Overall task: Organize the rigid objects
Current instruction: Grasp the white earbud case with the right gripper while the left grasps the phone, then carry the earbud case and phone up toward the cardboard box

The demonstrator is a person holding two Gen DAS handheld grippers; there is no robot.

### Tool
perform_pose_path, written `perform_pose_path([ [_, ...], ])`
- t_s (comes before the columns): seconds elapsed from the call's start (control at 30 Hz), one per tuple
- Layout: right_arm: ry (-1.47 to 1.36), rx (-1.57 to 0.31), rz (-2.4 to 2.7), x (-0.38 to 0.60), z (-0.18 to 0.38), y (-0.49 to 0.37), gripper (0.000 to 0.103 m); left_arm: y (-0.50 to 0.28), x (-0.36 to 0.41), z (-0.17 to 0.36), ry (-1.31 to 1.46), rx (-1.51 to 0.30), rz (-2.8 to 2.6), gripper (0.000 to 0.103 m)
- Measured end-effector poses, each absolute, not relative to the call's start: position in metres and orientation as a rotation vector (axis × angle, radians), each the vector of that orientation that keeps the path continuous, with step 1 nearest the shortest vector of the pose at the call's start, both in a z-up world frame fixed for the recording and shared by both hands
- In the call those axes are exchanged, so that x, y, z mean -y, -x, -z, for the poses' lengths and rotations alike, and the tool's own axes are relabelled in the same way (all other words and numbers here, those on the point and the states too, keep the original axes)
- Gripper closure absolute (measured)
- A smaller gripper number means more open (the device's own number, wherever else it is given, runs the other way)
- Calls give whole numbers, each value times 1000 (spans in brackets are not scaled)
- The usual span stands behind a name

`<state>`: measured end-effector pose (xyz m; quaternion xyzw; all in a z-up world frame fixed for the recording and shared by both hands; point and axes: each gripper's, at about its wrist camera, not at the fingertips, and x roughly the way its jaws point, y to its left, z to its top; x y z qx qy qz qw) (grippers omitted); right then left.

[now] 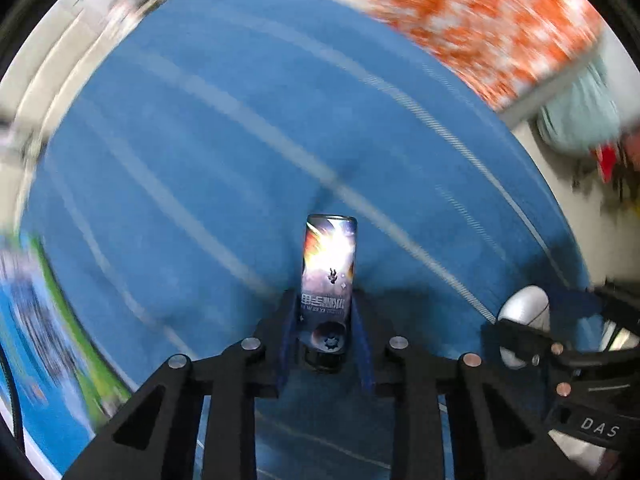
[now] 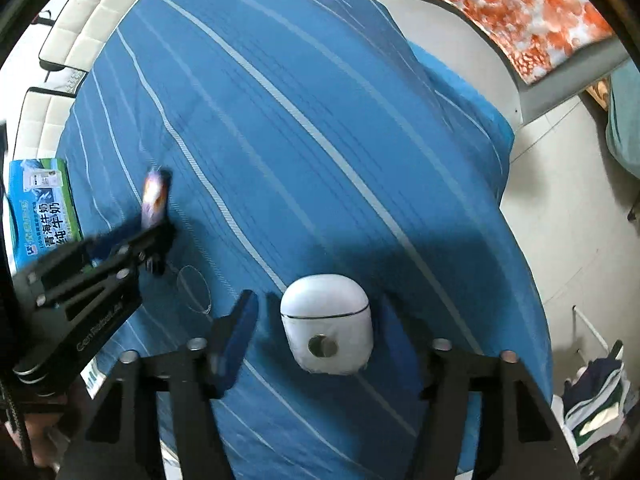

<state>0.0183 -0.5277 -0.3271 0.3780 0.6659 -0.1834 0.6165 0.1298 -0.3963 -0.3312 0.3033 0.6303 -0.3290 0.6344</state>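
Between the blue pads of the left gripper (image 1: 326,320) stands a slim printed can (image 1: 329,264), its base nearest the camera and its body reaching away over the striped blue bedcover (image 1: 224,168). Both pads press against the can's sides, so the jaws are clamped on it. From the right wrist view the same can (image 2: 155,196) appears blurred at the far left, gripped at the tip of the left gripper (image 2: 158,236), which comes in from the near left over the bedcover (image 2: 320,120).

Near the middle of the right wrist view, a white rounded case (image 2: 326,322) with a dark seam and a round metal button lies on the bedcover between the fingers of the right gripper (image 2: 316,332). Gaps show on both sides of the case, so the jaws stand apart and do not grip it. In the left wrist view this case (image 1: 524,308) shows at the right edge beside the right gripper's black frame.

A thin wire ring (image 2: 193,289) lies on the cover just left of the right gripper's left finger. Further left sits a blue and green milk carton box (image 2: 42,204). At the far right, an orange and white patterned cloth (image 2: 516,12) covers another surface beyond pale floor tiles (image 2: 560,200).
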Motion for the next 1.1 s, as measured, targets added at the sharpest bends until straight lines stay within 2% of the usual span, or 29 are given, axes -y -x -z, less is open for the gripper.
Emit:
perform_pose_path([
  [0.2, -693, -1590, 438, 506, 328, -20, 36, -124, 357, 332, -514, -1508, 594, 80],
  [0.27, -559, -1612, 472, 492, 326, -24, 48, -121, 352, 332, -510, -1501, 576, 80],
  [0.33, -463, -1611, 477, 478, 325, -26, 54, -118, 346, 331, -490, -1498, 564, 80],
  [0.93, -482, -1465, 383, 442, 272, -23, 54, -109, 289, 284, -329, -1451, 504, 82],
  [1.1, -483, -1407, 331, 433, 243, -31, 54, -108, 272, 250, -276, -1394, 505, 82],
])
